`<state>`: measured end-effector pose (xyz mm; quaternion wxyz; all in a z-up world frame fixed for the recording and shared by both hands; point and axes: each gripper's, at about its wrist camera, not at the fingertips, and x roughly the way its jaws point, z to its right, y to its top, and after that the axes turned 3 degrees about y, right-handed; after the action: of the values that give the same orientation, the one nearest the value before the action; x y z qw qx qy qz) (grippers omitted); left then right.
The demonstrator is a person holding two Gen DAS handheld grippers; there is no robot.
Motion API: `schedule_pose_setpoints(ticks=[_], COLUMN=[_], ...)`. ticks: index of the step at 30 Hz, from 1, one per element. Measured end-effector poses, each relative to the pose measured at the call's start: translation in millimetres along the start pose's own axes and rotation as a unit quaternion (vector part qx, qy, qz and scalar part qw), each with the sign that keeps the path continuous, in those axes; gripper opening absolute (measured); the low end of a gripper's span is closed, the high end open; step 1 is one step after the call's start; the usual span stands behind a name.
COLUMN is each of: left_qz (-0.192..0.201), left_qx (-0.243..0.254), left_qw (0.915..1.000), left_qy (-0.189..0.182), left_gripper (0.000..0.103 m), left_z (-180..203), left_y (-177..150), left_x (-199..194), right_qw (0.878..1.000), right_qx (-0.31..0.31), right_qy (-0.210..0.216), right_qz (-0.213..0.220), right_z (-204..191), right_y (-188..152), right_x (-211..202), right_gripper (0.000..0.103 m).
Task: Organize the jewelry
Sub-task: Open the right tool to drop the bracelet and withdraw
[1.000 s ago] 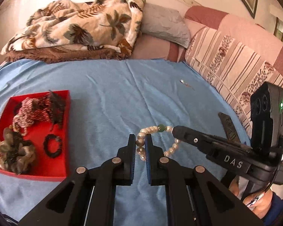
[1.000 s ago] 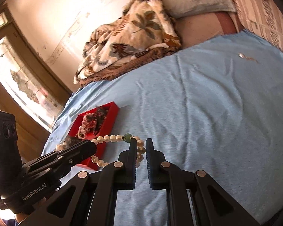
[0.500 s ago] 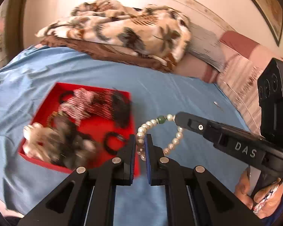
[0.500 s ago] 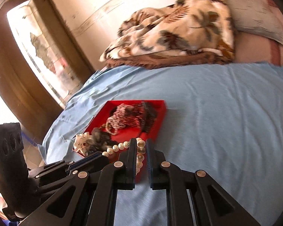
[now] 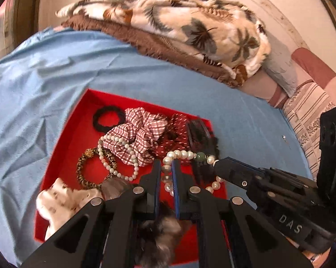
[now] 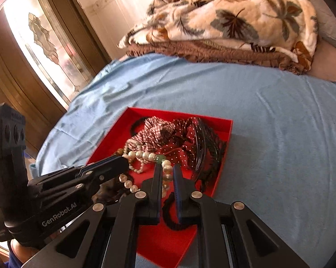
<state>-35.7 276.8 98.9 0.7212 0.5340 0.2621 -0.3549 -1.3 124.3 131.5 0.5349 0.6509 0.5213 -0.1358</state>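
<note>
The left gripper [image 5: 167, 174] covers the near stretch of the pearl bracelet [image 5: 181, 155], and its arms hide the near edge of the red tray [image 5: 62, 131]. A furry piece [image 5: 159, 230] at that edge is blurred and mostly covered. A small shiny object [image 5: 284, 137] on the blue sheet [image 5: 56, 71] is too tiny to identify. The right gripper [image 6: 167, 178] hides part of a black hair tie [image 6: 168, 214].

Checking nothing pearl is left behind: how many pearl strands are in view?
2: the pearl bracelet clamped by both grippers above the red tray, and a pearl strand lying in it. More may hide under scrunchies.
</note>
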Motion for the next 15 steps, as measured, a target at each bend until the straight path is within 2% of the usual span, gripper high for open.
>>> schedule_pose_setpoints(ticks=[6,15], left_qz=[-0.031,-0.033], left_qx=[-0.004,0.003], left_qw=[0.9995,0.9992], left_qy=[0.007,0.023], left_gripper=[0.009,0.009], left_z=[-9,-8], left_y=[-3,-7], left_x=[25,29], right_qw=[1.000,0.999], right_qx=[0.006,0.004], right_qy=[-0.015,-0.031], right_qz=[-0.016,-0.021], right_z=[7,8], right_y=[2,-1], right_x=[26,40], right_gripper=[0.011,0.011])
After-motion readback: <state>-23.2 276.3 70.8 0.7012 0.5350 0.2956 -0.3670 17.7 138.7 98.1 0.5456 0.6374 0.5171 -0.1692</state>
